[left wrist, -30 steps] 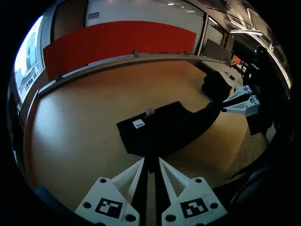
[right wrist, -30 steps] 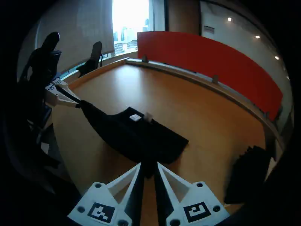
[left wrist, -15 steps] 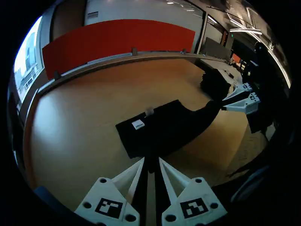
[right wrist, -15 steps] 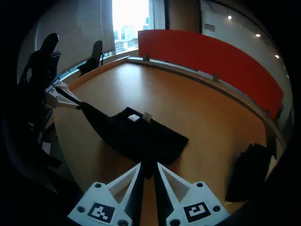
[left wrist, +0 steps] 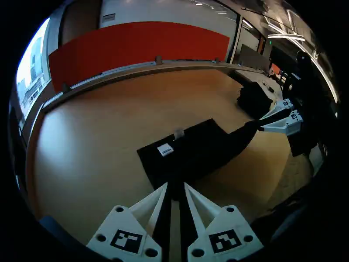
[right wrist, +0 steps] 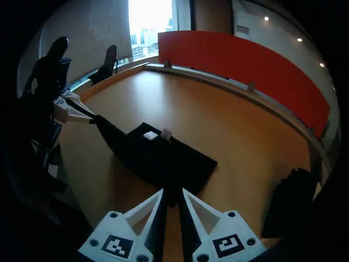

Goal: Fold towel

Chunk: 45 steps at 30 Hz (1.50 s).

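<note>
A black towel (left wrist: 196, 150) with a small white label lies partly on the wooden table (left wrist: 100, 126), its near edge lifted. My left gripper (left wrist: 176, 194) is shut on one near corner of the towel. In the left gripper view the right gripper (left wrist: 258, 125) holds the other corner, out at the right. In the right gripper view my right gripper (right wrist: 173, 197) is shut on its corner of the towel (right wrist: 165, 159). The left gripper (right wrist: 91, 120) pinches the far corner at the left there. The towel hangs stretched between the two grippers.
A red partition (left wrist: 139, 43) runs along the table's far edge. A stack of dark folded cloth (left wrist: 255, 98) sits on the table at the right, also seen as a dark stack (right wrist: 290, 201) in the right gripper view. Office chairs (right wrist: 107, 63) stand by the window.
The towel has slid a little across the table, and its lifted edge between the grippers now looks straighter. Both grippers keep their hold.
</note>
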Each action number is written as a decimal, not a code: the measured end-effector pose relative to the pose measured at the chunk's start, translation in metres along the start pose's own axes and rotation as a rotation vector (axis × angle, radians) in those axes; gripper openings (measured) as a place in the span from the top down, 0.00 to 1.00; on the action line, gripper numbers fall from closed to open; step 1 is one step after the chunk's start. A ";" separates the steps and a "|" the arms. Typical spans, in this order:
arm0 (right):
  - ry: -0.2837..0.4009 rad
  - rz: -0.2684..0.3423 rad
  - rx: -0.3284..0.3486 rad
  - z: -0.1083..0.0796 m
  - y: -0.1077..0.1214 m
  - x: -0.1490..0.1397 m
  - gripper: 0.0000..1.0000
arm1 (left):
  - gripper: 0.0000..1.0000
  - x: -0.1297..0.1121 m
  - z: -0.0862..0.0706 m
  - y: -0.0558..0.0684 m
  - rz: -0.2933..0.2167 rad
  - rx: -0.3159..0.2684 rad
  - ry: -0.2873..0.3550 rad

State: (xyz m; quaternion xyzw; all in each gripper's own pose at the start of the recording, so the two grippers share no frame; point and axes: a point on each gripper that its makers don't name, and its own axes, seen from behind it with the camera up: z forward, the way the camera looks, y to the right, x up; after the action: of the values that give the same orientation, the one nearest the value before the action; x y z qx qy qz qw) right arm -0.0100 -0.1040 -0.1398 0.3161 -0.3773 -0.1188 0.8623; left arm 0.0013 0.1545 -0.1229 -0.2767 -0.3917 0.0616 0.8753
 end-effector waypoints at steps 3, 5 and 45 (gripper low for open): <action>-0.009 0.000 -0.004 0.011 0.007 0.000 0.84 | 0.89 0.002 0.011 -0.006 -0.003 0.007 0.001; -0.015 0.004 -0.003 0.019 0.011 0.000 0.84 | 0.89 0.003 0.018 -0.010 -0.006 0.011 -0.001; -0.155 0.030 -0.038 0.106 0.054 -0.037 0.73 | 0.82 -0.024 0.124 -0.049 0.002 0.052 -0.098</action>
State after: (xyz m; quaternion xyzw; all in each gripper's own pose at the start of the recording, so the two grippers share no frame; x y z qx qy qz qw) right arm -0.1147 -0.0941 -0.0723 0.2840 -0.4455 -0.1371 0.8379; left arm -0.1100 0.1601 -0.0454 -0.2510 -0.4320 0.0862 0.8619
